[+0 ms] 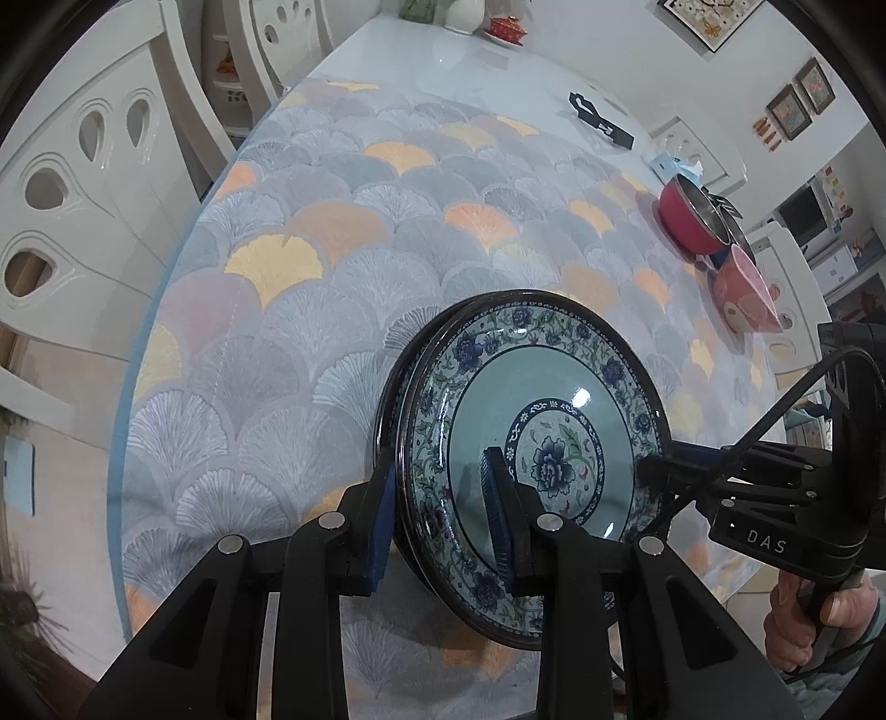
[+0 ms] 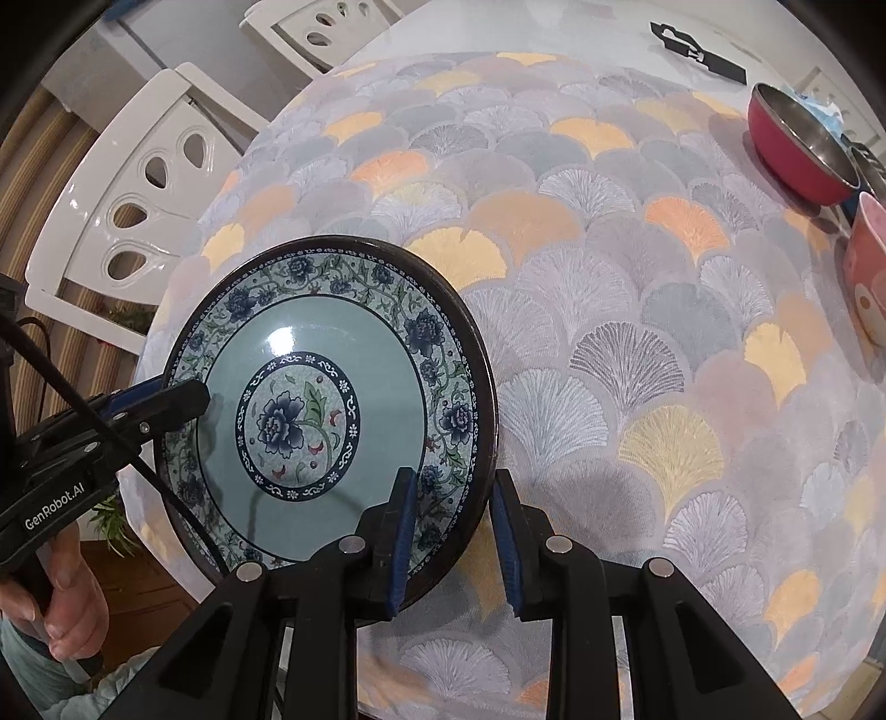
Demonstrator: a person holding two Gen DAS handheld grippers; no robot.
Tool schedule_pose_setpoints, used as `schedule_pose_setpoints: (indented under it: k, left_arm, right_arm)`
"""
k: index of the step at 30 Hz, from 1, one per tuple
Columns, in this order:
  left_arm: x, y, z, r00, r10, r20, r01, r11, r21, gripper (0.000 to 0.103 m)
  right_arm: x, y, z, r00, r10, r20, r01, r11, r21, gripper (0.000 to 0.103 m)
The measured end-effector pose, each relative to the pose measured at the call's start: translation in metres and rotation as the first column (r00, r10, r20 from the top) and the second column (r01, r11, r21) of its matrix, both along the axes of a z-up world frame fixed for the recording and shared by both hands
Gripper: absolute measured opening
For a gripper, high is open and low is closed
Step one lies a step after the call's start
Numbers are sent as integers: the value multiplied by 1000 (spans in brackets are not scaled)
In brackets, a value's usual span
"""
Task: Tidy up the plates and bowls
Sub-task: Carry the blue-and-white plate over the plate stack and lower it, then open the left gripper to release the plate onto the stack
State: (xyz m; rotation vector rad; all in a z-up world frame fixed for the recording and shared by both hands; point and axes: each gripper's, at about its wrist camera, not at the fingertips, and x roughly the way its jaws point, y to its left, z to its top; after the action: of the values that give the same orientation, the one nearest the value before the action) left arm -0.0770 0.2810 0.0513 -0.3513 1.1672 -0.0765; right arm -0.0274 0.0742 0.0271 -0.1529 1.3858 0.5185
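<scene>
Floral plate (image 1: 531,443) (image 2: 332,410) with blue-green centre and dark rim, two stacked by the look of the left wrist view; the stack seems to be on the fan-pattern tablecloth (image 1: 332,266) (image 2: 609,332), though contact with it isn't clear. Left gripper (image 1: 443,526) (image 2: 188,396) straddles the rim, one finger under, one on the face, clamped on it. Right gripper (image 2: 451,545) (image 1: 659,468) straddles the rim at 5 o'clock in its own view, fingers at medium gap; grip unclear. Red bowl (image 1: 689,216) (image 2: 797,147) with steel inside at 2 o'clock, contents not visible. Pink bowl (image 1: 745,293) (image 2: 869,277) just beside it, interior hidden. Black flat piece (image 1: 601,122) (image 2: 698,52) farther at 1 o'clock. White chair (image 2: 138,183) at 10 o'clock.
</scene>
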Motion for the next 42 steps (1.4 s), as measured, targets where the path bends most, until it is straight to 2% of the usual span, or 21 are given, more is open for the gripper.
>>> schedule_pose_setpoints:
  k: [7,12,21,31,33,35,37,39,41,42]
  left_arm:
    - [8,7,9,1000,21,23,-22,999,32,26]
    - [11,19,12,998,46,36,-46,999,13,26]
    - [17,9,14,999,8,35,-9,999,34,26]
    - [25,1,31,997,-28,68,24,998,62,27]
    - [28,-1,34,997,-34,71,29,998,64,27]
    - [31,-6,37,996,-42,73,38,997,64,27]
    - [34,-11,40,996,-51,76,46,997,61,28]
    - [38,-18,45,994,-65,88,59,996,63,33]
    - [44,-29,53,991,-84,105,77,995,66,35]
    - [48,-35,57,989,-91,112,84,994,65,35]
  right_arm:
    - [0,-2,8,1000,-12,17,12,1000,22,27]
    - [1,-4,12,1000,-18,22,18,1000,26,27]
    - [4,-3,15,999,-28,29,27,999,38,27]
    - [4,-9,22,999,-34,33,33,998,47,27]
    - [5,-11,28,997,-19,72,18,1000,17,28]
    - [8,-14,39,987,7,162,2,998,-56,33]
    - [12,-19,49,974,22,224,0,995,-96,43]
    - [15,-25,63,958,32,286,2,993,-117,53]
    - [18,-31,74,938,51,343,-2,990,-140,56]
    - [18,-33,80,918,77,389,-6,983,-181,58]
